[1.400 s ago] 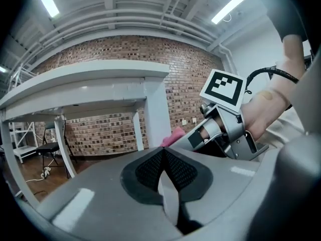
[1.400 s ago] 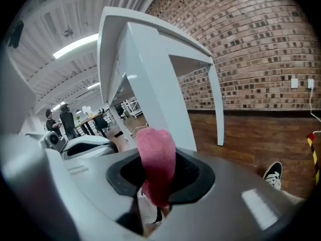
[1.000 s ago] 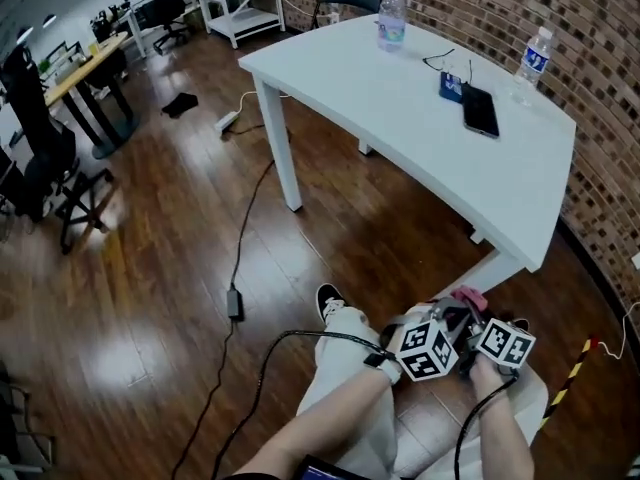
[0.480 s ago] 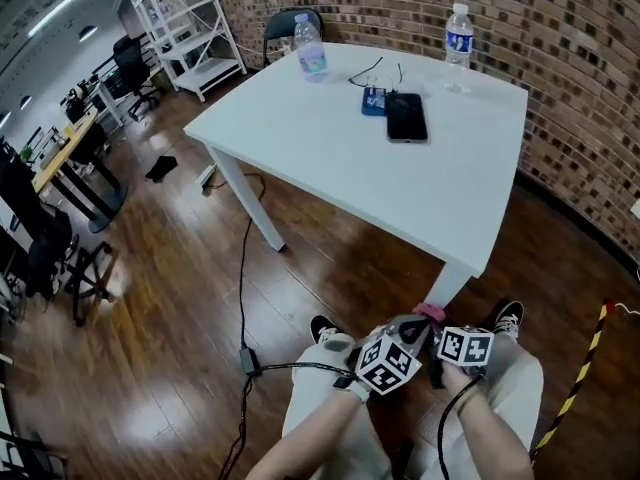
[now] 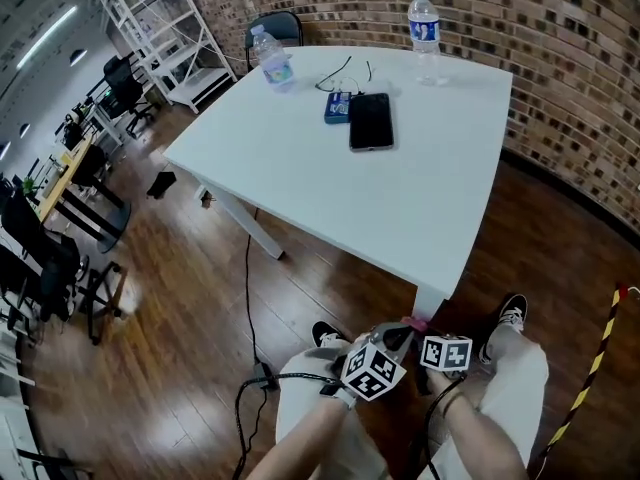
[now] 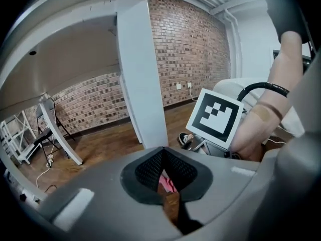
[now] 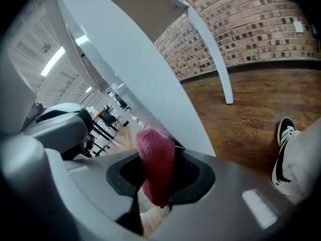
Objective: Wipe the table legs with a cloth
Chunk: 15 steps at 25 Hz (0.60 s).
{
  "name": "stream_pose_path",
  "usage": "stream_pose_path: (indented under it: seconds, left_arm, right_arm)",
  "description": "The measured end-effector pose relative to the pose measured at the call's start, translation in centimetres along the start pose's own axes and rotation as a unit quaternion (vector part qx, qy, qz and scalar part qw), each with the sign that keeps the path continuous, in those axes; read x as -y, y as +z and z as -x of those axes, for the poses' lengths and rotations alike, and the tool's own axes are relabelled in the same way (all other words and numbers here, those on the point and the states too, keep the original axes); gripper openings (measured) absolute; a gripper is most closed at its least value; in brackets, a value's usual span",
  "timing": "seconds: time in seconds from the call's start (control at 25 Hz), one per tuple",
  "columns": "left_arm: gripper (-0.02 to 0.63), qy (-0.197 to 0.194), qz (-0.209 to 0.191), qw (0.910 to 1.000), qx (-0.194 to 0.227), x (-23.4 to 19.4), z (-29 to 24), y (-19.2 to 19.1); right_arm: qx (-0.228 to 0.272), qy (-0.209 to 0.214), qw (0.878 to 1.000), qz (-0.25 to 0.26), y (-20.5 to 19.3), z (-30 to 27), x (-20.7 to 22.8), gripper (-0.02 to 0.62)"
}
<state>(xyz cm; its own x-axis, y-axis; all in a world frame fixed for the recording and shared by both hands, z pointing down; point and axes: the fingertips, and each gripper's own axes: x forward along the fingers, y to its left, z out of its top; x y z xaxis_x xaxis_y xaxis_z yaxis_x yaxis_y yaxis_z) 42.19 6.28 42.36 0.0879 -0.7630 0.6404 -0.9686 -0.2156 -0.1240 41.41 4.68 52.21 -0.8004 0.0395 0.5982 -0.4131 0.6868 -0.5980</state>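
While the person's knees show at the near edge of the head view, the right gripper has its jaws clamped on a pink cloth. The cloth stands up between them just beside, perhaps touching, the near table leg. Just left of it, the left gripper has its jaws together at the tips and grips nothing; a sliver of pink shows behind them. A shoe rests on the floor right of the leg. To the left, a black cable runs over open wooden floor that stretches on under the table. Past the near edge, the white tabletop carries a phone. A water bottle stands by the far edge, and a brick wall rises close behind on the right.
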Motion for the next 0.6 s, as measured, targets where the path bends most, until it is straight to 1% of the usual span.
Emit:
stream_pose_path:
  seconds: [0.16, 0.32, 0.6]
  left_arm:
    - [0.002, -0.006, -0.020, 0.9992, -0.033, -0.2, -1.1, -1.3]
    - [0.002, -0.014, -0.028, 0.9981, -0.053, 0.4, -1.9, -1.8]
    - [0.003, -0.059, -0.070, 0.9928, -0.077, 3.7, -2.7, -2.2]
  right_arm:
    - [-0.008, -0.004, 1.000, -0.020, -1.1, -1.4, 2.0, 0.107]
    - [-0.026, -0.004, 0.999, -0.029, -2.2, -2.5, 3.3, 0.107]
    - [-0.039, -0.015, 0.998, -0.044, -3.8, -3.5, 5.7, 0.110]
